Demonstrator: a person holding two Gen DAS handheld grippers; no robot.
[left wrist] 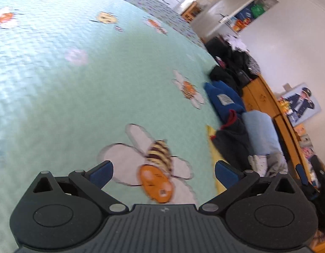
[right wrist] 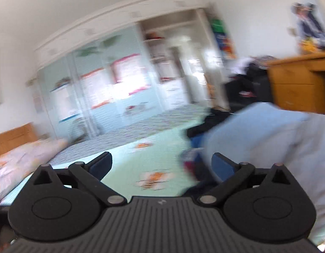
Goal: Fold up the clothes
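Mint bee-print bedspread [left wrist: 78, 84] underneath. Left gripper [left wrist: 162, 172] spread wide, empty; clothes pile [left wrist: 229, 113] at 2 o'clock. Right gripper [right wrist: 161, 166] spread wide, empty; light-blue garment [right wrist: 267, 130] at 2 o'clock, blurred.

Left wrist cam: sits behind its gripper's fingers, tilted down at the mint bedspread [left wrist: 57, 73], close over a bee print [left wrist: 157, 166]; clothes pile [left wrist: 232, 105] along the bed's right edge, wooden dresser [left wrist: 265, 97] beyond. Right wrist cam: nearly level, low over the same bed, faces across the room to the wardrobe [right wrist: 111, 78]; heavy blur. Shared: bedspread [right wrist: 128, 154], dresser [right wrist: 297, 84], light blue garment [left wrist: 261, 130] [right wrist: 267, 130], wall poster [left wrist: 301, 103] [right wrist: 310, 25].
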